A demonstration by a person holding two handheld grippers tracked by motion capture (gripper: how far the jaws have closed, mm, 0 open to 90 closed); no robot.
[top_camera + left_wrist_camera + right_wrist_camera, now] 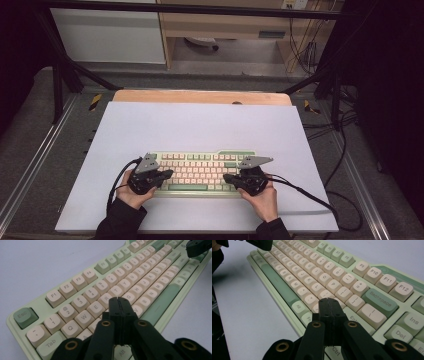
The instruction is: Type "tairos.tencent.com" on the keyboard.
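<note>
At the near edge of a pale lavender-white table mat (200,125), a person's two hands steady black two-jaw grippers over a mint-green mechanical keyboard with cream keycaps (200,172). On the left, the left gripper (167,173), jaws pressed together and holding nothing, hovers above the letter rows near the E and R keys (100,303). On the right, the right gripper (227,177), jaws likewise together, hangs over the keys beside the green Backspace key (380,299). Farther off, a wooden board (200,96) edges the mat.
</note>
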